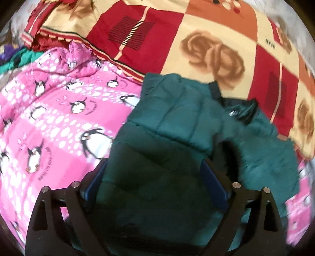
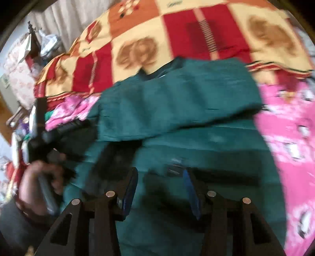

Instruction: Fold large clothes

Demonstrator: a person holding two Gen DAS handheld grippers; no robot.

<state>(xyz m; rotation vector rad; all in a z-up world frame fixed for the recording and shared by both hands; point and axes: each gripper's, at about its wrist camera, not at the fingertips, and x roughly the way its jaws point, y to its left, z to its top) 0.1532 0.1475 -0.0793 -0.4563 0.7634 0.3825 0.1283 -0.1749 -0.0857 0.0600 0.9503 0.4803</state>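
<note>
Jacket point(image 1: 173, 126) first: a green quilted one, lying partly folded on the bed, half on a pink penguin blanket point(image 1: 55, 110) and half on a red and cream checked blanket point(image 1: 206, 39). I am holding the left gripper point(image 1: 155, 177) just over its near panel with the jaws spread wide and nothing between them. The right gripper point(image 2: 160, 177) is also hanging over the green cloth, jaws parted and gripping nothing. In the right view, my left hand point(image 2: 39, 183) is showing on its handle at the jacket's edge.

My judgement is that one flap is already turned over the body and the next fold is pending. To do it well, I am thinking of pinching a single padded edge on each side, level with each other, lifting together and laying the fold straight, since puffy fabric tends to spring back. Both views are blurred, so I cannot tell whether the fingers are touching the cloth.

Beyond the bed, pale curtains point(image 2: 65, 17) are hanging, and a cluttered stand point(image 2: 33, 43) is crowding the far left corner.
</note>
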